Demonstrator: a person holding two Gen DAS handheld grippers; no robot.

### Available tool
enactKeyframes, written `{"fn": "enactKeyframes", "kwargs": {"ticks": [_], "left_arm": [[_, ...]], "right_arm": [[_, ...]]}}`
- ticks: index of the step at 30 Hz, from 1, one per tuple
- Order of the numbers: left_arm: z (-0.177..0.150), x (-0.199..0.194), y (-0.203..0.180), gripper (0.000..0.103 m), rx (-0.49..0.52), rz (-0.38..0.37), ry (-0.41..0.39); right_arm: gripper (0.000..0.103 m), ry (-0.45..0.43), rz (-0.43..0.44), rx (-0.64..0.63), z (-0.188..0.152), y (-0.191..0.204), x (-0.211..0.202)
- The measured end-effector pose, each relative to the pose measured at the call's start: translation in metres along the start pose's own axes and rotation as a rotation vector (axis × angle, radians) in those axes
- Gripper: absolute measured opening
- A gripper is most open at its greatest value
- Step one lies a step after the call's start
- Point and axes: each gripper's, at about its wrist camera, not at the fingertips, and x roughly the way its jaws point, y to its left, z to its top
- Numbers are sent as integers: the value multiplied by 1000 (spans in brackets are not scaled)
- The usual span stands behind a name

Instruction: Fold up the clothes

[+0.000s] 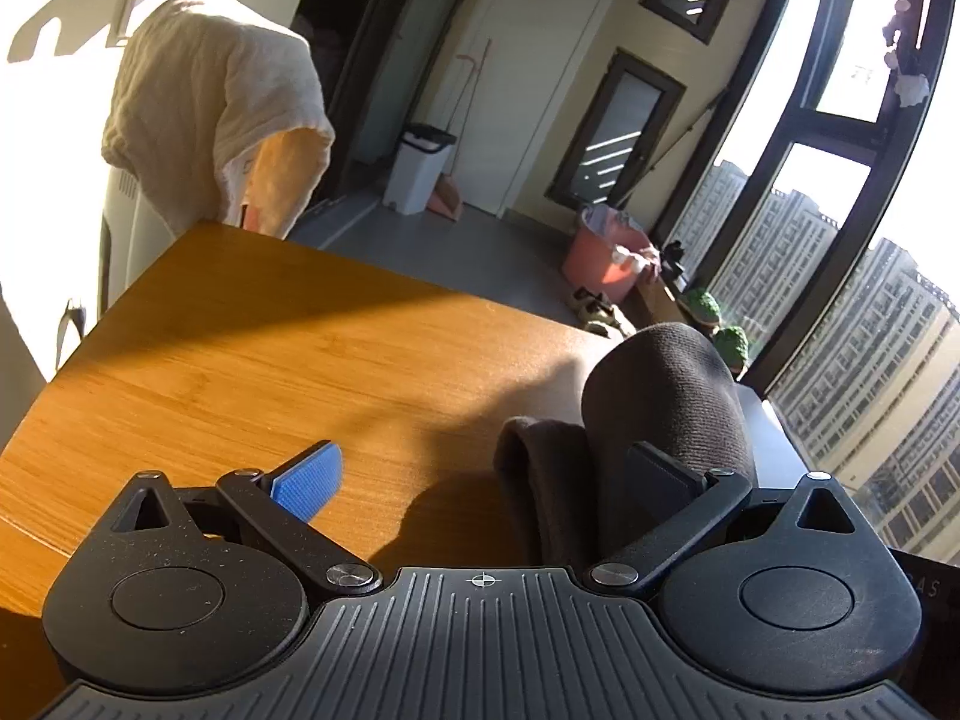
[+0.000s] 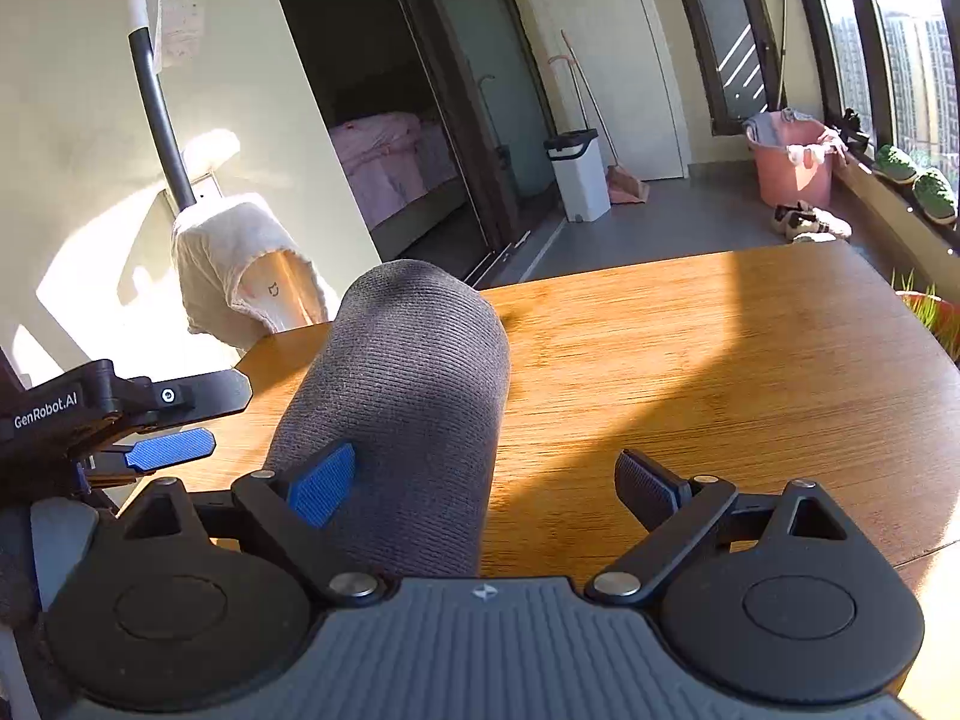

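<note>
Both grippers, left gripper [image 1: 480,474] and right gripper [image 2: 486,483], gape wide, holding nothing. Dark grey garment [image 2: 396,396] humps on the wooden bench [image 2: 690,360] at frame centre-left; cream towel [image 2: 240,258] hangs beyond, upper left.

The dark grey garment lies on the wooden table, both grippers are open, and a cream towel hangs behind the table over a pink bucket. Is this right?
Not quite. The cream towel drapes over a white appliance, as the right wrist view shows; the pink bucket stands apart by the window. The rest holds.
</note>
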Motion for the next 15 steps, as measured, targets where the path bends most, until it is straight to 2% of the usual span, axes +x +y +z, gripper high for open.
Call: {"fn": "enactKeyframes", "kwargs": {"ticks": [1, 4, 6, 9, 12, 15], "left_arm": [[4, -2, 0, 103, -20, -27, -2], [3, 7, -22, 103, 67, -65, 63], [-6, 15, -27, 103, 92, -24, 76], [-13, 18, -16, 103, 18, -51, 71], [-20, 16, -12, 103, 21, -53, 35], [-23, 15, -14, 103, 24, -43, 16]], "right_arm": [[95, -11, -11, -24, 1, 2, 0], [100, -30, -9, -38, 3, -2, -3], [101, -39, 5, -30, 4, -8, -6], [103, -49, 54, 115, 14, -28, -7], [103, 44, 27, 188, 25, -37, 22], [103, 73, 7, 153, 31, -35, 46]]}}
